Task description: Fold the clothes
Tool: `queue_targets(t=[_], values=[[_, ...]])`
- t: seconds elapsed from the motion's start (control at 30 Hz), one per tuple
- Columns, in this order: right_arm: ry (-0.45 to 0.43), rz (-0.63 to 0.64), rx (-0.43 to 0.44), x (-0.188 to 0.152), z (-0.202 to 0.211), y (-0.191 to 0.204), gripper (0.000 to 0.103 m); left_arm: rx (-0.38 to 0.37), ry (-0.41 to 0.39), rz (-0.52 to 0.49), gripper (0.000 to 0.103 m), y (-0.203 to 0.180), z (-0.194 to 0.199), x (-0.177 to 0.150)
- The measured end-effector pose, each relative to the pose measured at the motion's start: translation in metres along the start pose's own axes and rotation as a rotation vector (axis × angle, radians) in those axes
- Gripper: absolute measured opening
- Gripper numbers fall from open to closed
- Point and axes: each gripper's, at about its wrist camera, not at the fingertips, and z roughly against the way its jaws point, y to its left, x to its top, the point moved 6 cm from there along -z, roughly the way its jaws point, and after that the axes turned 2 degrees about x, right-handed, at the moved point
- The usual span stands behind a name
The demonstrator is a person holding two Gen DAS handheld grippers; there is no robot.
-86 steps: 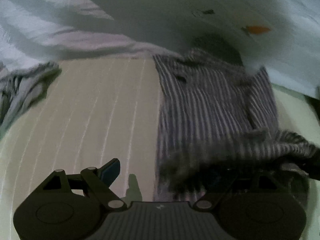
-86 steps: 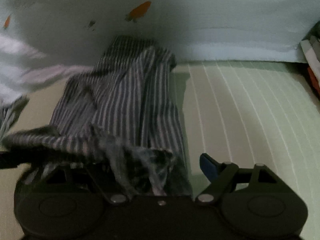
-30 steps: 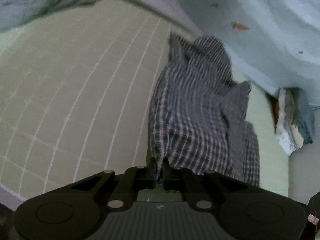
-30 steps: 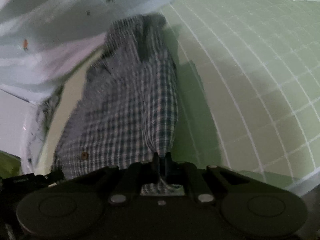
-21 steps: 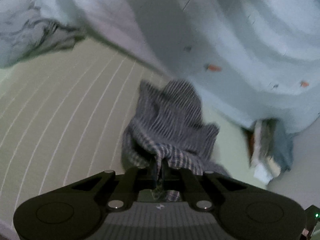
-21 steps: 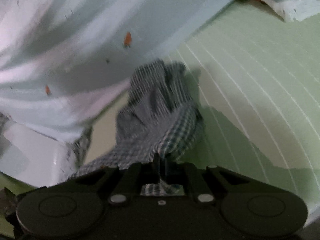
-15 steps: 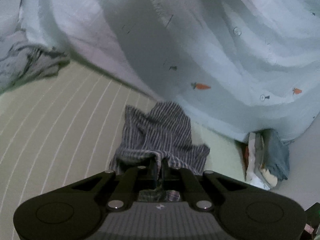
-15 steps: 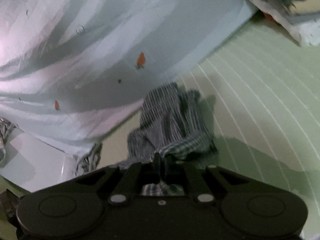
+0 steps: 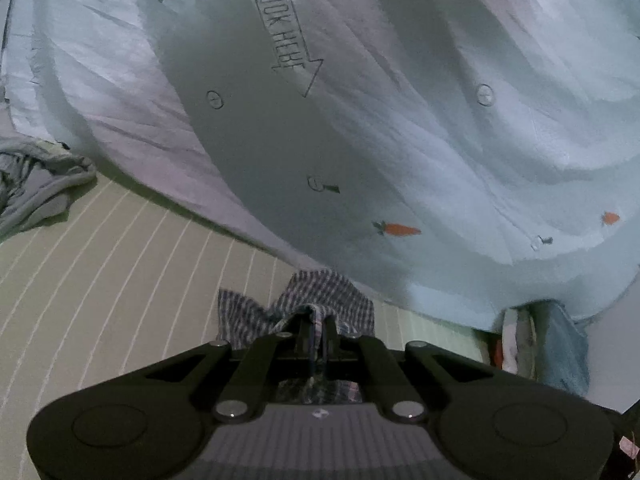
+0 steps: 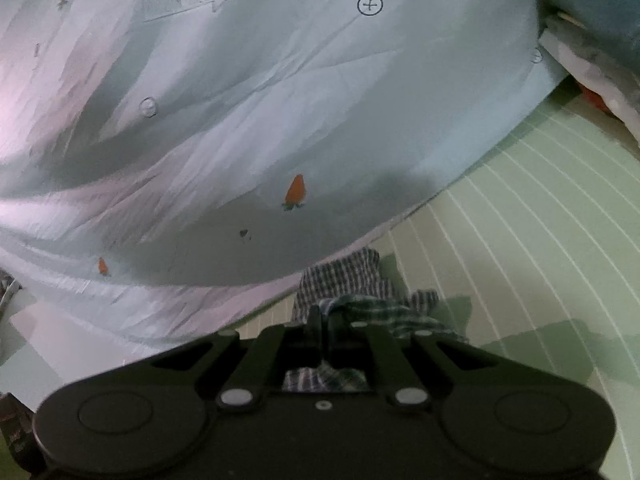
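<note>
A dark checked shirt (image 9: 340,300) lies bunched on the green lined mat (image 9: 120,280), close to the edge of a pale blue quilt. My left gripper (image 9: 316,320) is shut on a fold of that shirt, and cloth shows between and behind its fingers. In the right wrist view the same checked shirt (image 10: 348,276) sits just ahead, and my right gripper (image 10: 324,316) is shut on another fold of it. Most of the shirt is hidden under the two gripper bodies.
A pale blue quilt (image 9: 400,120) with carrot prints fills the upper half of both views. A stack of folded clothes (image 9: 556,352) lies at the right; the same stack of folded clothes (image 10: 592,40) appears top right. A grey garment (image 9: 32,192) lies crumpled at the left.
Both grippers, still shut on the shirt, have carried its near edge forward over the far part. The shirt now looks short and bunched, and the quilt fills more of each view.
</note>
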Motion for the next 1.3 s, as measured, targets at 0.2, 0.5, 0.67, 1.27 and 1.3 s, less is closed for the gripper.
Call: queue_targets(t=[0.2,0.5,0.67,1.27,1.3], values=[[-0.003,0.022,-0.039,0.040,-0.061,-0.005,0.004,0.003,-0.001,0.001,0.003,0.001,-0.063,0.038],[-0.056,0.024,-0.227,0.065,-0.120,-0.055,0.050,0.136,-0.020,-0.019,0.057,0.034,-0.121,0.057],[0.056,0.053,-0.339,0.020,-0.122,-0.094,0.051,0.185,0.095,0.003,0.059,0.060,-0.119,0.010],[0.182,-0.207,-0.166,-0.083,-0.081,-0.106,0.001,0.098,0.299,0.095,0.049,0.060,-0.104,-0.091],[0.192,-0.243,-0.158,-0.088,-0.078,-0.108,0.001,0.100,0.303,0.100,0.049,0.061,-0.104,-0.092]])
